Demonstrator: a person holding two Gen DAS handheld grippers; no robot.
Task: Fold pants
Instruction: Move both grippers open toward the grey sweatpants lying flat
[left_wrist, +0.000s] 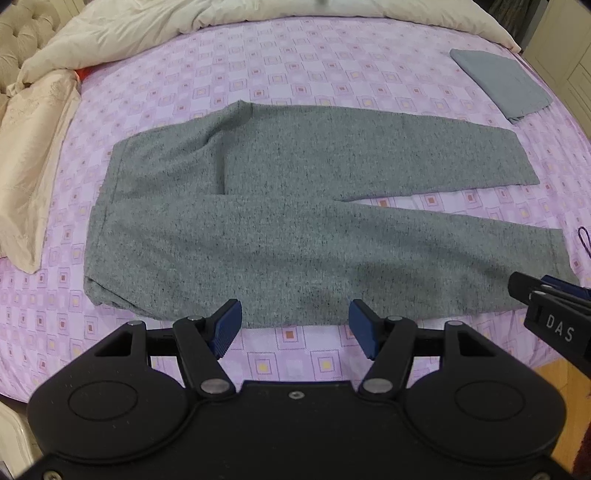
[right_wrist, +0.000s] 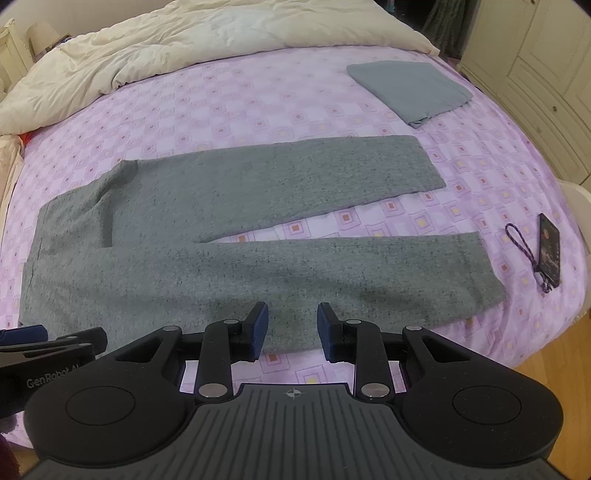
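while flat, pants (left_wrist: 295, 221) run lengthwise left-right (waistband left, cuffs right).

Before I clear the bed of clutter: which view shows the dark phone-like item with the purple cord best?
The right wrist view: the dark flat item and its cord lie whole beside the pants. The left wrist view shows only a bit of cord at its edge.

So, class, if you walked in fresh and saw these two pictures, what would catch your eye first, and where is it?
The grey knit pants lie spread flat across the middle of the pink checked bedsheet, waistband at the left and legs parted toward the right. Beyond the far leg lies a folded blue-grey cloth. At the near edge, the left gripper and the right gripper hang open and empty.
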